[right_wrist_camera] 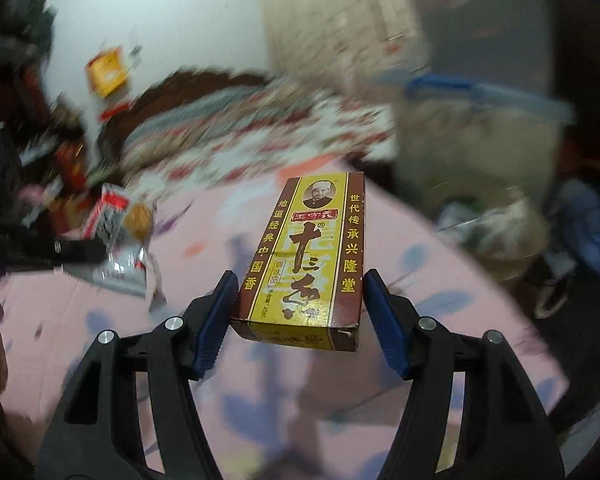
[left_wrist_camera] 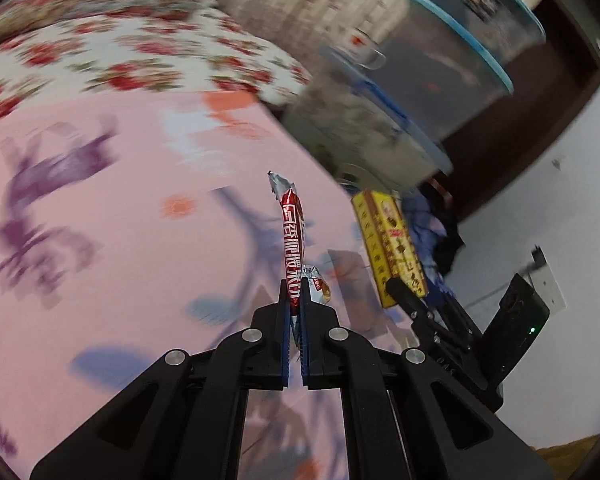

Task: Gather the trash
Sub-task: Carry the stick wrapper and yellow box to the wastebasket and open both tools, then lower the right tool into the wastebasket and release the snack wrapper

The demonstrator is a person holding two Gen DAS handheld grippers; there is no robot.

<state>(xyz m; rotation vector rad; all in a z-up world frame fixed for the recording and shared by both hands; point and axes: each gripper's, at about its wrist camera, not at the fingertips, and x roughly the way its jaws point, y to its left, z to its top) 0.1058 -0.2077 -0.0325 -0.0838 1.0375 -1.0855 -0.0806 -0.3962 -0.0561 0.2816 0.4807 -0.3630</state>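
In the left wrist view my left gripper (left_wrist_camera: 296, 294) is shut on a long red and silver snack wrapper (left_wrist_camera: 293, 236), which stands up from the jaws above the pink sheet (left_wrist_camera: 120, 240). A small silver scrap (left_wrist_camera: 319, 283) sticks out beside the right finger. My right gripper (right_wrist_camera: 300, 280) has its blue pads (right_wrist_camera: 216, 320) pressed on both sides of a yellow and brown spice box (right_wrist_camera: 304, 256), held level over the bed. The same box (left_wrist_camera: 388, 240) shows at the right of the left wrist view. A crumpled silver and red packet (right_wrist_camera: 120, 240) is blurred at the left.
The bed has a pink flowered sheet (right_wrist_camera: 80, 320) and a floral quilt (left_wrist_camera: 120, 52) further back. Clear storage bins with blue rims (left_wrist_camera: 440, 80) are stacked beside the bed, blue clothes (left_wrist_camera: 428, 216) at their foot. A white wall (left_wrist_camera: 560, 200) carries a socket (left_wrist_camera: 548, 280). Blurred clutter (right_wrist_camera: 68, 160) lies far left.
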